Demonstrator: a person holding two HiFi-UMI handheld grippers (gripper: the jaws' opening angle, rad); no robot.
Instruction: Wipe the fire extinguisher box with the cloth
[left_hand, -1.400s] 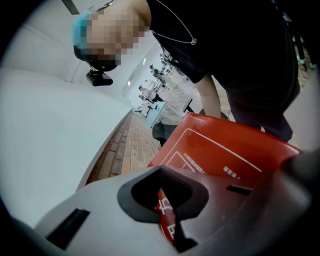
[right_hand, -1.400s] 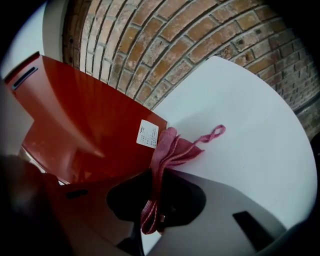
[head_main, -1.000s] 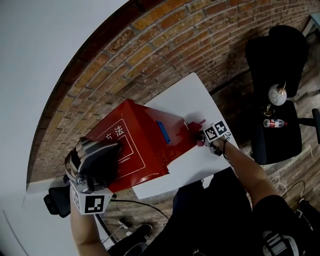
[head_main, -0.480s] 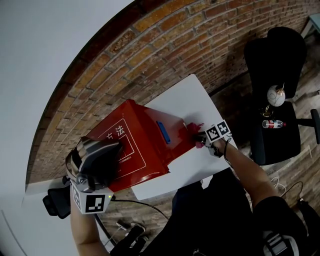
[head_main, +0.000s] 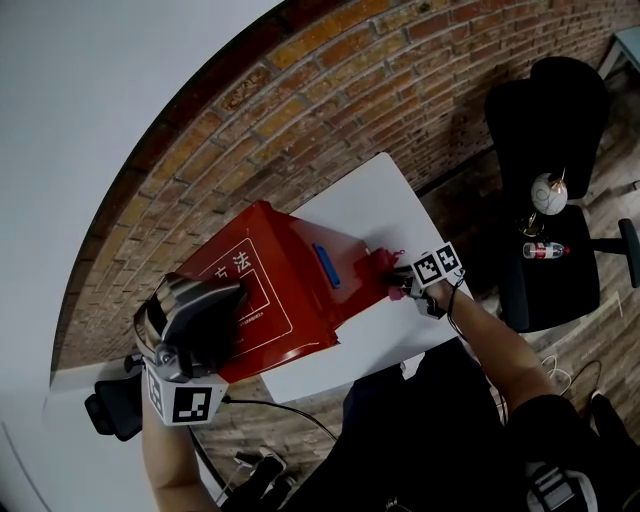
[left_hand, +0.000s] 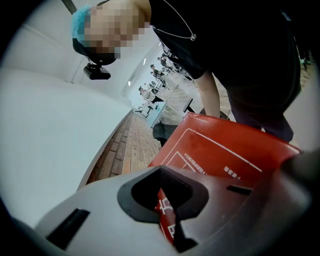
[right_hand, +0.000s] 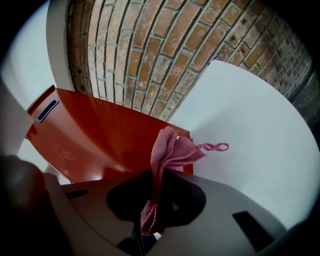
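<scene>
Pinching the pink cloth (right_hand: 170, 150) tight in the right gripper (right_hand: 150, 205) jaws, with the bunched end out at 12 o'clock against the fire extinguisher box (head_main: 285, 285), at its 3 o'clock corner. Clamping that box's 8 o'clock edge between the left gripper (left_hand: 167, 212) jaws. Lying on the white desk (head_main: 385, 195).

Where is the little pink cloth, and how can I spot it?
Find the white rectangular table by the brick wall, then the red metal fire extinguisher box on it. At the box's end on the person's right, the small pink woven cloth is pinched in the right hand-held gripper; it's the only soft, crumpled pink thing.
</scene>
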